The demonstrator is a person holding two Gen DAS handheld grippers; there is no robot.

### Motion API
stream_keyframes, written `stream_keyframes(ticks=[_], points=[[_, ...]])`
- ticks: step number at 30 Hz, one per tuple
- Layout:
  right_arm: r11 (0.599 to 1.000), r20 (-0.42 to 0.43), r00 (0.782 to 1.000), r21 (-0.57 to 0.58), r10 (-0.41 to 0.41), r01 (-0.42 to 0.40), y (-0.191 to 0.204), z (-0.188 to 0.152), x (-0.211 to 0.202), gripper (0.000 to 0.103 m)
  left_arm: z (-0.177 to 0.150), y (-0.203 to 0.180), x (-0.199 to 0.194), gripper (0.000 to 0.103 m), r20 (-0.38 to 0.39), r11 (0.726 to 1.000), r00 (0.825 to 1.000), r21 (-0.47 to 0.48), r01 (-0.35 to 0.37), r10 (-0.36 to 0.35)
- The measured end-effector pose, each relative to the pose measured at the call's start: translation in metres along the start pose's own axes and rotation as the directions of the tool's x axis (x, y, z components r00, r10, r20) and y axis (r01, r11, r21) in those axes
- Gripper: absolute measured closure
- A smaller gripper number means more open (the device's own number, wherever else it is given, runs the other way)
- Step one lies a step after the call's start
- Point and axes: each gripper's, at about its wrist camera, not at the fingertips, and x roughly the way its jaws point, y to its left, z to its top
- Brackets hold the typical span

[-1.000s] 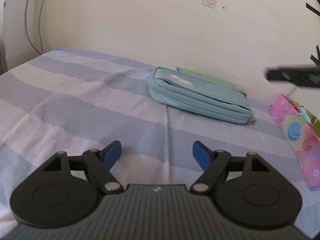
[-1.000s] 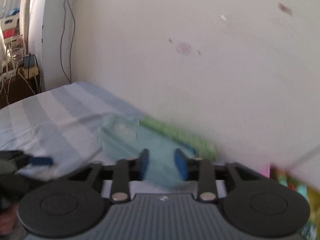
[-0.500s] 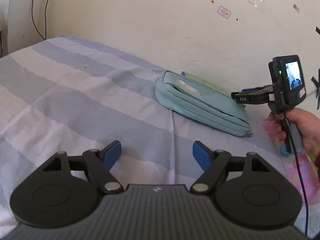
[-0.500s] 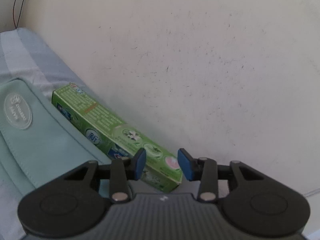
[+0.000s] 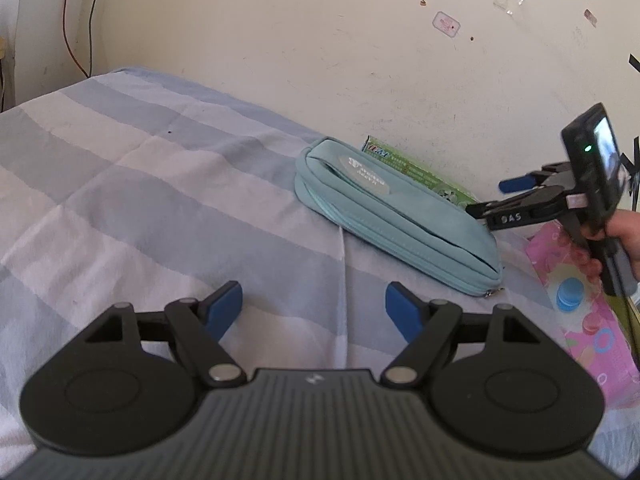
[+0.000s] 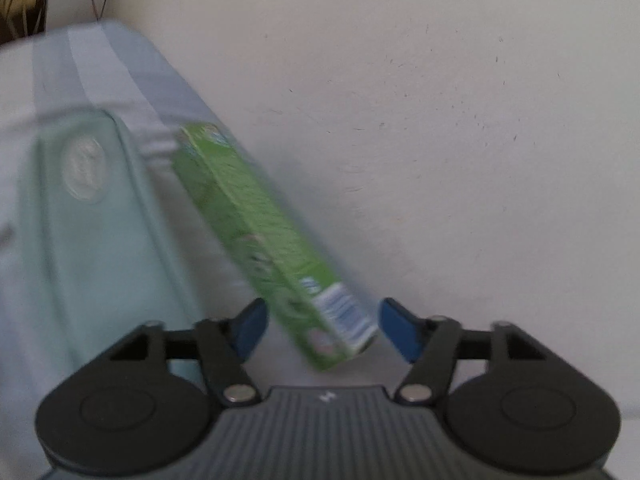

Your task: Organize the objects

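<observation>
A light teal zip pouch [image 5: 394,216] lies on the striped bed sheet [image 5: 160,208] near the wall. A green toothpaste box [image 5: 416,170] lies behind it against the wall. In the right wrist view the green box [image 6: 264,240] has its near end between the open blue fingers of my right gripper [image 6: 322,330]; the pouch [image 6: 96,240] is at the left. My right gripper [image 5: 496,196] also shows in the left wrist view at the box's right end. My left gripper [image 5: 314,306] is open and empty above the sheet, in front of the pouch.
A pink patterned gift bag [image 5: 580,300] lies at the right, beside the pouch. The cream wall [image 5: 320,40] runs right behind the objects. Red and black cables [image 5: 76,20] hang at the far left corner.
My right gripper has opened wider and moved down so the green box's end sits between its fingers. My left gripper has stayed open and shifted slightly.
</observation>
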Motion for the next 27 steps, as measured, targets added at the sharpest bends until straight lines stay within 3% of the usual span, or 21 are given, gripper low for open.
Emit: stream_keyframes(ticks=[1, 4, 6, 7, 11, 15, 19, 21, 23, 27], points=[[1.0, 0.003, 1.0, -0.015, 0.005, -0.005, -0.001, 0.0, 0.006, 0.011, 0.0, 0.0, 0.0, 0.022, 0.0, 1.0, 1.0, 0.001, -0.001, 0.001], [0.998, 0.026, 0.998, 0.001, 0.065, -0.065, -0.004, 0.002, 0.016, 0.01, 0.0, -0.001, 0.001, 0.021, 0.0, 1.0, 1.0, 0.012, -0.003, 0.003], [0.988, 0.001, 0.989, 0.05, 0.146, -0.146, -0.011, 0.001, 0.023, 0.022, -0.001, -0.003, 0.002, 0.021, 0.002, 1.0, 1.0, 0.028, -0.01, 0.01], [0.982, -0.006, 0.987, 0.093, 0.163, -0.162, -0.015, 0.001, 0.023, 0.037, -0.001, -0.004, 0.003, 0.021, 0.004, 0.999, 1.0, 0.037, -0.015, 0.015], [0.984, -0.032, 0.996, 0.157, 0.085, -0.079, -0.008, -0.008, -0.003, 0.062, -0.003, -0.008, 0.005, 0.021, 0.01, 0.997, 0.999, 0.066, -0.034, 0.034], [0.955, -0.061, 0.994, 0.289, 0.089, -0.068, -0.001, -0.041, -0.05, 0.069, -0.005, -0.012, 0.005, 0.021, 0.011, 0.994, 0.999, 0.102, -0.04, 0.039], [0.924, -0.048, 0.991, 0.371, 0.122, -0.096, 0.027, -0.095, -0.118, 0.072, -0.007, -0.016, 0.003, 0.021, -0.023, 0.989, 0.996, 0.115, 0.09, -0.087], [0.918, -0.021, 0.992, 0.382, 0.122, -0.105, 0.044, -0.124, -0.152, 0.071, -0.01, -0.022, 0.0, 0.021, -0.065, 0.967, 0.974, 0.124, 0.224, -0.217], [0.913, 0.018, 0.991, 0.388, 0.13, -0.127, 0.062, -0.16, -0.191, 0.071, -0.014, -0.029, -0.005, 0.014, -0.111, 0.927, 0.935, 0.131, 0.35, -0.337], [0.908, 0.104, 0.982, 0.377, 0.155, -0.183, 0.091, -0.227, -0.259, 0.071, -0.029, -0.057, -0.01, 0.011, -0.224, 0.873, 0.872, 0.135, 0.469, -0.435]])
